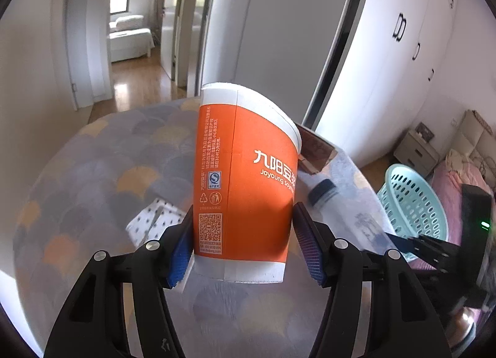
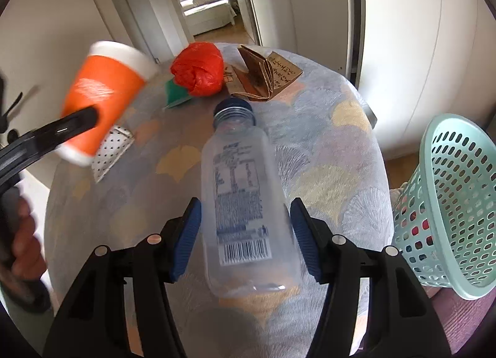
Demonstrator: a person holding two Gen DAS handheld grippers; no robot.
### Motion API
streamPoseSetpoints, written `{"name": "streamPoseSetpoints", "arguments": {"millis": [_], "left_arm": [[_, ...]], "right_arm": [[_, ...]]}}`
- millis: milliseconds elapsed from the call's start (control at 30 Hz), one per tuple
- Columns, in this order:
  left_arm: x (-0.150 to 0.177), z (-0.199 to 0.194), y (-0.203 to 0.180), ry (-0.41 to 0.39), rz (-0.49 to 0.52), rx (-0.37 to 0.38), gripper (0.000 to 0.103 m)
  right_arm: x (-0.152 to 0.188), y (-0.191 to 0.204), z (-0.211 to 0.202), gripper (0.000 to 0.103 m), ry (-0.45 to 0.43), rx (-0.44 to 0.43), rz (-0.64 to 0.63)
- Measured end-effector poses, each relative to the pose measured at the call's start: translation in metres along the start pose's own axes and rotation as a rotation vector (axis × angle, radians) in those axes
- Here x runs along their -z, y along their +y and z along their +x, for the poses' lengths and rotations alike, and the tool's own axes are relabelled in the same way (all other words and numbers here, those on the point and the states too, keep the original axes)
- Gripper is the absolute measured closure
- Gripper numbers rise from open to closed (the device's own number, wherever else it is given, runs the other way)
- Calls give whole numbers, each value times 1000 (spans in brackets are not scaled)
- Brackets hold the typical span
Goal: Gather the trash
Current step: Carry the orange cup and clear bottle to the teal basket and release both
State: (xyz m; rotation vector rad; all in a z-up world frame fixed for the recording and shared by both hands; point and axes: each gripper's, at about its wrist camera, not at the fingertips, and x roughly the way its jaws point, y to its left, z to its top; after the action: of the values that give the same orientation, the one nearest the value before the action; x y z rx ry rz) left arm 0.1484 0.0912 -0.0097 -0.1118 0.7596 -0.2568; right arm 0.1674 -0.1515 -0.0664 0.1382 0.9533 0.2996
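My left tongs (image 1: 241, 243) pinch the orange cup (image 1: 245, 178) near its base, pads pressed to both sides, and it hangs lifted above the table (image 1: 93, 172). My right tongs (image 2: 245, 234) clamp the clear bottle (image 2: 241, 196) around its lower body, its dark cap (image 2: 234, 108) pointing away from me. Beyond it on the table lie a red bag (image 2: 198, 69), a brown paper packet (image 2: 263, 76) and a dotted wrapper (image 2: 111, 150). The mint basket (image 2: 449, 203) stands to my right, beside the table.
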Motion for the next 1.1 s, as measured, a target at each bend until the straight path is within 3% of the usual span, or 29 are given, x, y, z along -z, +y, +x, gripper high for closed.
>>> {"name": "streamPoseSetpoints", "arguments": {"millis": [267, 400, 767, 1100], "left_arm": [[15, -31, -9, -41, -14, 9, 45], [17, -37, -16, -49, -9, 10, 45], [7, -33, -59, -73, 50, 73, 45], [-9, 4, -145, -52, 168, 195, 45]], "right_arm": [[-10, 12, 20, 45, 33, 58, -38], [-7, 15, 15, 48, 3, 52, -64], [-5, -19, -66, 51, -156, 24, -17], [-6, -100, -139, 51, -330, 171, 117]]}}
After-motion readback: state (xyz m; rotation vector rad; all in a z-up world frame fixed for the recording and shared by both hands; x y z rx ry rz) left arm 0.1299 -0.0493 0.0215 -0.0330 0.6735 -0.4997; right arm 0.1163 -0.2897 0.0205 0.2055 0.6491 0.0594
